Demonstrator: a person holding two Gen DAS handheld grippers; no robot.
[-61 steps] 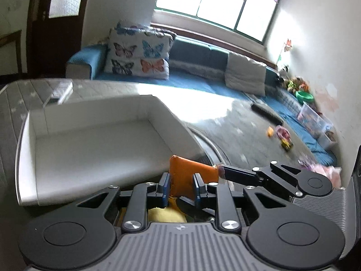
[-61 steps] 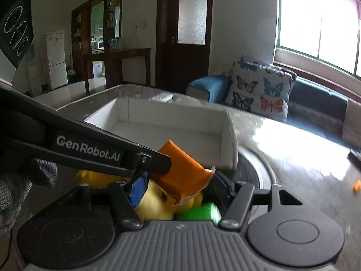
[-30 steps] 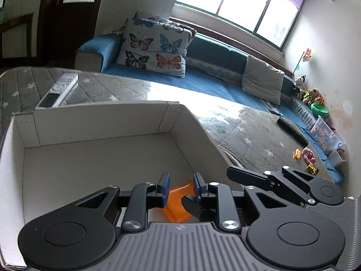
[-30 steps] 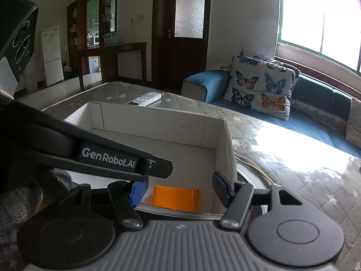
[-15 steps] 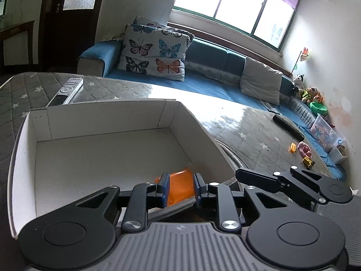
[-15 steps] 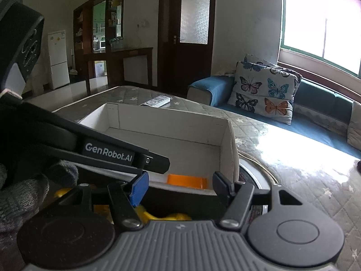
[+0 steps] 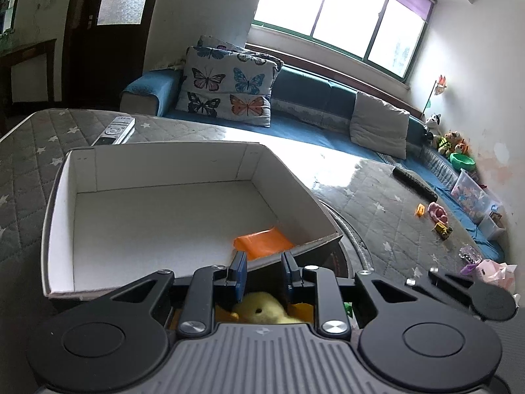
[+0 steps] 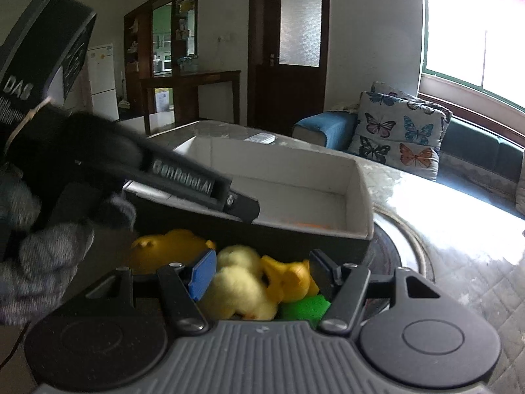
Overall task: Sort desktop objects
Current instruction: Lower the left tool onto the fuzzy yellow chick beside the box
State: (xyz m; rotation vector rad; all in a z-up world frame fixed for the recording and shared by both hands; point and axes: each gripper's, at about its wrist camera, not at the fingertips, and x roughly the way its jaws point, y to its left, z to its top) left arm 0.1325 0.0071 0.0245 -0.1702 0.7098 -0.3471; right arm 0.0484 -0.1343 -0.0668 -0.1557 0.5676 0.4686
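The left gripper hangs just before the near wall of the shallow white cardboard box, and its jaws stand apart with nothing between them. The flat orange plastic packet lies on the floor of the box, in the near corner at about 3 o'clock, close to the right wall. In the right wrist view only a thin orange strip of it shows above the near wall.

The right gripper is also released, its jaws wide. Below and between them lies a pile of toys on the tabletop, outside the box: a fluffy pale-yellow plush chick, a glossy yellow rubber duck at its 3 o'clock side, and a bright green plastic piece at 5 o'clock. Another yellow rubber toy rests at 10 o'clock from the chick. A grey knitted glove covers the hand that holds the left gripper's handle. A white remote control lies on the tabletop beyond the box, at 11 o'clock.
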